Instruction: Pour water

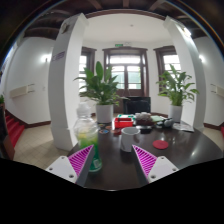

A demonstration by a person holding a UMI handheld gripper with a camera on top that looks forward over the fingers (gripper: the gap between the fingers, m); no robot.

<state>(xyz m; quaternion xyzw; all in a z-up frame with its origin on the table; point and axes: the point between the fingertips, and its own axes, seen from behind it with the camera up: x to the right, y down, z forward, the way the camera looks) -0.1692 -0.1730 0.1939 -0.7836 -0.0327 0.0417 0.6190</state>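
The gripper (113, 160) stands open over a dark bench (195, 150), its two fingers spread wide with their magenta pads (82, 158) facing inward and nothing clamped between them. Between the fingers, a little nearer the left one, a white cup (129, 138) rests on the bench by itself, with a gap at either side, so the fingers only frame it and do not press on it. Just beyond the left finger stands a clear plastic bottle (87, 127), upright, with a yellowish lower part; whether it touches that finger cannot be told. A small green thing (95, 163) lies on the bench right beside the left pad. Farther back, beyond the cup, a cluster of items crowds the bench: a red box-like thing (123, 123), a dark bowl or pan (147, 119), and a small red round thing (160, 145) nearer the right finger; their details are too small to make out. Behind the bench two large potted plants (100, 88) flank a wooden-framed door (127, 75) with glass panes, one plant to each side, and white columns (66, 70) rise at left and right of the room
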